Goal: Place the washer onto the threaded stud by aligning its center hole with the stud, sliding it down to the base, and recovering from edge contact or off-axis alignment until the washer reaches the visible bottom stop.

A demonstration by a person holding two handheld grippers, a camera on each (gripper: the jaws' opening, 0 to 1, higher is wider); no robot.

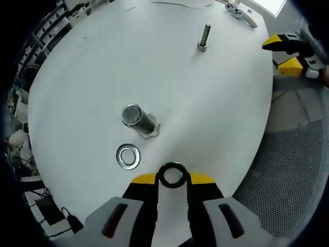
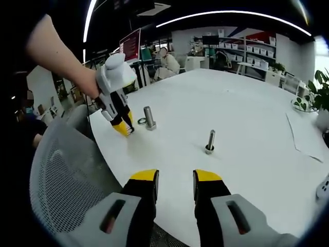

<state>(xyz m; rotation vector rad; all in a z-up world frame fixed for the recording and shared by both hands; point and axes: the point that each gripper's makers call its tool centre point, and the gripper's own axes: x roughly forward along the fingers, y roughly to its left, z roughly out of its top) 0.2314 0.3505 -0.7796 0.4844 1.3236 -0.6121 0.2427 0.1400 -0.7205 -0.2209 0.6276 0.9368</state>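
My left gripper [image 1: 172, 177] is shut on a dark metal washer [image 1: 172, 175], held flat between its yellow tips just above the white table [image 1: 216, 108]. Ahead of it a thick threaded stud [image 1: 138, 119] stands upright on its hex head, with a second, silver washer [image 1: 128, 156] lying flat beside it. The right gripper view shows the same stud [image 2: 149, 118] with the left gripper [image 2: 125, 128] held by a hand close to its left. My right gripper [image 2: 176, 182] is open with nothing between its fingers, near the table's edge.
A thinner bolt [image 1: 204, 37] [image 2: 211, 141] stands upright further across the table. A grey mesh chair [image 2: 67, 175] sits by the table edge. A white part [image 1: 241, 13], a paper sheet [image 2: 308, 131] and a plant [image 2: 317, 90] are at the far side.
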